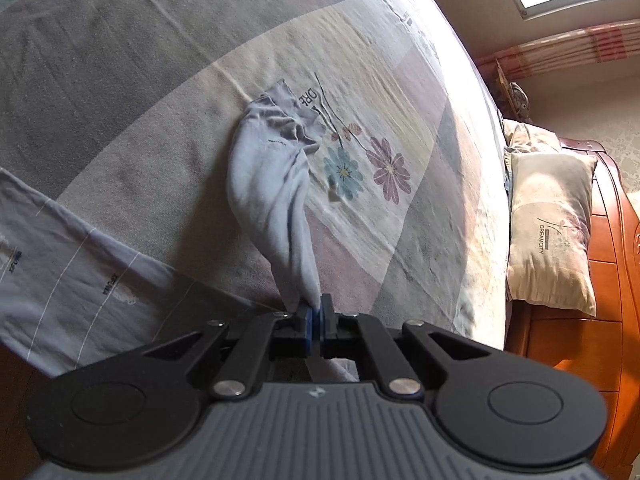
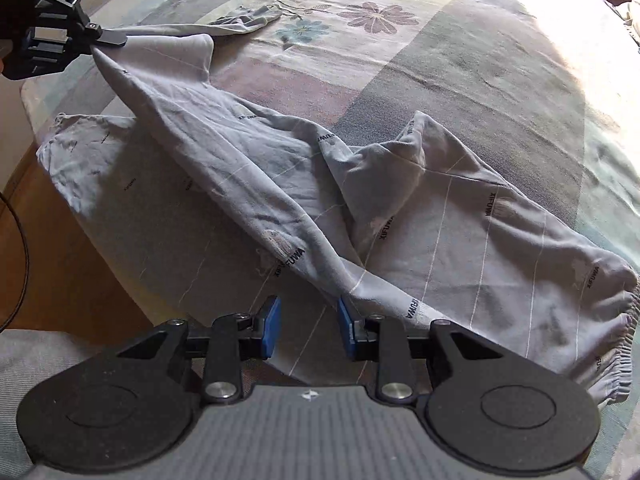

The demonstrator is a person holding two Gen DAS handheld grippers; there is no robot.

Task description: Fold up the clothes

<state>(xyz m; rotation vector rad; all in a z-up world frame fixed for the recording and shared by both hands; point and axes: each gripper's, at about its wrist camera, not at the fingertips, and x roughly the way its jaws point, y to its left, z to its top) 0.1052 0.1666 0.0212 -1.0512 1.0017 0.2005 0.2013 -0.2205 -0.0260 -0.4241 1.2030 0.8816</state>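
Observation:
A light grey garment (image 2: 400, 216) with thin white lines and "XIFUWA" print lies crumpled across the bed, its elastic band (image 2: 624, 340) at the right. My left gripper (image 1: 316, 320) is shut on one end of it, and the cloth (image 1: 272, 168) trails from the pads down onto the sheet. In the right wrist view the left gripper (image 2: 96, 46) holds that end raised at the upper left, pulling a taut ridge of fabric. My right gripper (image 2: 308, 328) hovers open over the garment. Its blue pads (image 2: 272, 328) stand apart, and the ridge ends beside the right pad.
The bed sheet (image 1: 400, 92) has pastel blocks and a flower print (image 1: 368, 168). A pillow (image 1: 552, 232) leans on the wooden headboard (image 1: 612, 280) at the right. Wooden floor (image 2: 60, 260) and a dark cable (image 2: 24, 232) lie past the bed's left edge.

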